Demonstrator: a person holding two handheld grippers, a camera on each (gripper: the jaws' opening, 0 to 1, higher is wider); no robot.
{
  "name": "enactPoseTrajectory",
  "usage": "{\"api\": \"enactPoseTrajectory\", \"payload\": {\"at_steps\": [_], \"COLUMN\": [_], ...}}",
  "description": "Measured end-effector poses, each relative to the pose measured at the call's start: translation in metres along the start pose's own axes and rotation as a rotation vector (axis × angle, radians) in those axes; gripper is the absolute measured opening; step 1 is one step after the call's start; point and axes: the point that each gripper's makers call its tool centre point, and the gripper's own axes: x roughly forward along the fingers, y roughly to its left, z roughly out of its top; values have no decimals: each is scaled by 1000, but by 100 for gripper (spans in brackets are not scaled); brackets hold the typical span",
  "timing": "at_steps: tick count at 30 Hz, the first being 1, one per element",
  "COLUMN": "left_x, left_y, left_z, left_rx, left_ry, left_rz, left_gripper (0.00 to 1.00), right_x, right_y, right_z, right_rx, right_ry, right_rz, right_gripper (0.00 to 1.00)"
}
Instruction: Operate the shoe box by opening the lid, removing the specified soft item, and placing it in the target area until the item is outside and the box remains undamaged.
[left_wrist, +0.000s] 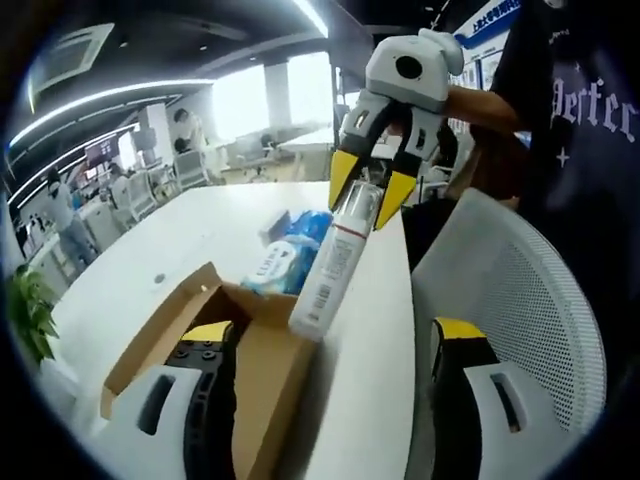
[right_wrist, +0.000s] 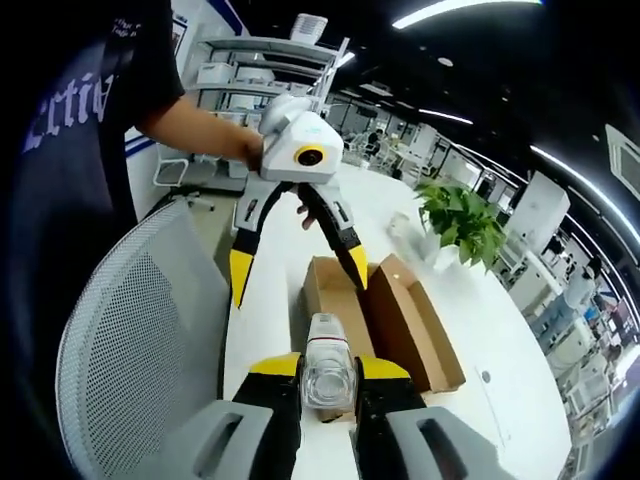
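We see the right tool (right_wrist: 328, 392) clenched around a white tube-like item (left_wrist: 335, 268) with a clear cap; in the right gripper view its yellow-tipped jaws press against both sides of it, the cap end facing the camera. From the left gripper view the same tool (left_wrist: 366, 198) comes in from the upper right, pinching the item near its top end, so it hangs tilted above the edge of the open shoe box (left_wrist: 215, 345) (its lower end is just over the box's rim, and we cannot tell whether it touches). So the item is held in the air, outside the box's interior, and not set down.

The left tool (right_wrist: 297, 272) is released: in the right gripper view its jaws spread wide apart with nothing between them, above the box (right_wrist: 385, 325), held by a person's hand (right_wrist: 248, 148). In the left gripper view its own jaws (left_wrist: 330, 345) stand wide apart too, one over the box and one over the mesh chair (left_wrist: 525, 310).

The box is brown cardboard, lid flapped open, on the white tabletop (left_wrist: 175, 245). A blue-and-white soft packet (left_wrist: 290, 250) lies on the tabletop just beyond the box. A green plant (right_wrist: 462, 222) stands farther along the tabletop.
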Motion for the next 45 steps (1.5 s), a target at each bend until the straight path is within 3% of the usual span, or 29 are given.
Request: {"api": "enactPoseTrajectory", "payload": {"at_steps": [19, 45], "left_x": [-19, -39], "left_y": [13, 22], "left_z": [1, -7], "left_rx": [-99, -132], "left_ry": [-93, -129], "left_rz": [155, 273], "left_gripper": [99, 99], "right_x": [-32, -72], "right_y": [-54, -111], "right_z": [-29, -56], "right_rx": [-73, -138], "right_ry": [123, 273], "right_rz": [-21, -24], "right_gripper": [15, 15]}}
